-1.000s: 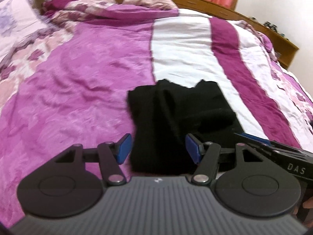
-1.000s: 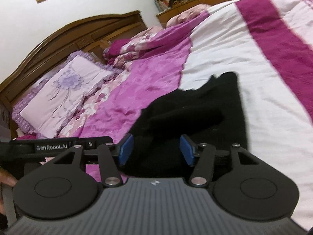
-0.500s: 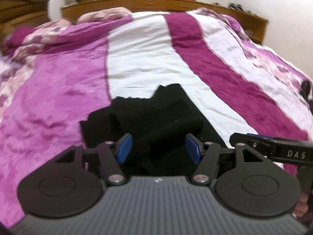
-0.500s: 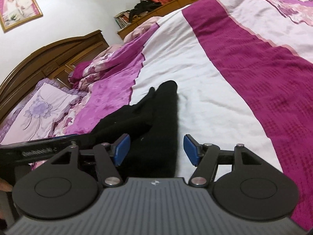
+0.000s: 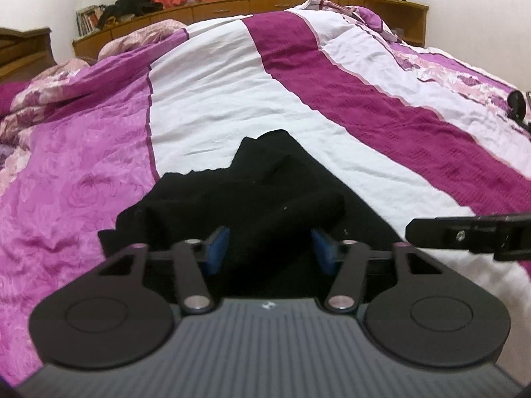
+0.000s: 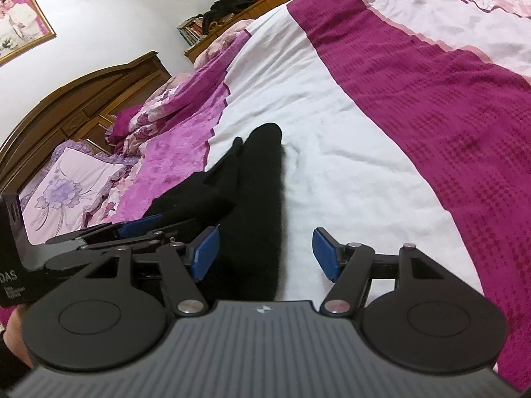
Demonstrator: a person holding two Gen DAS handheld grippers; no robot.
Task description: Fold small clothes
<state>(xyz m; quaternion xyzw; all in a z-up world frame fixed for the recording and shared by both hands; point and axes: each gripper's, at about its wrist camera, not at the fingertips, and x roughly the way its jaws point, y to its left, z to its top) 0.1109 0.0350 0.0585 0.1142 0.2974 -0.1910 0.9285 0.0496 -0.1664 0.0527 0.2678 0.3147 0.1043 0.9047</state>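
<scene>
Spread across the bed, your striped quilt [image 5: 232, 76] of magenta, white and pink carries the black garment [image 5: 252, 192], which lies bunched on the white band near the seam with the pink floral panel. Your left gripper [image 5: 270, 253] sits low over the near end of that garment, its blue pads [image 5: 217, 250] standing apart on either side of a raised black fold; whether they press the cloth, you cannot tell from this angle. Your right gripper [image 6: 265, 253] hovers with its jaws spread wide and nothing between them but the garment's long narrow end below the left pad and bare white quilt below the right one. In the right wrist view your left gripper [image 6: 139, 227] shows from the side, at the garment's left edge, and part of your hand [image 6: 15, 331] shows at the lower left. A wooden headboard [image 6: 83, 96] and a floral pillow [image 6: 69, 192] close the far left; a framed photograph [image 6: 20, 23] hangs on the white wall.
</scene>
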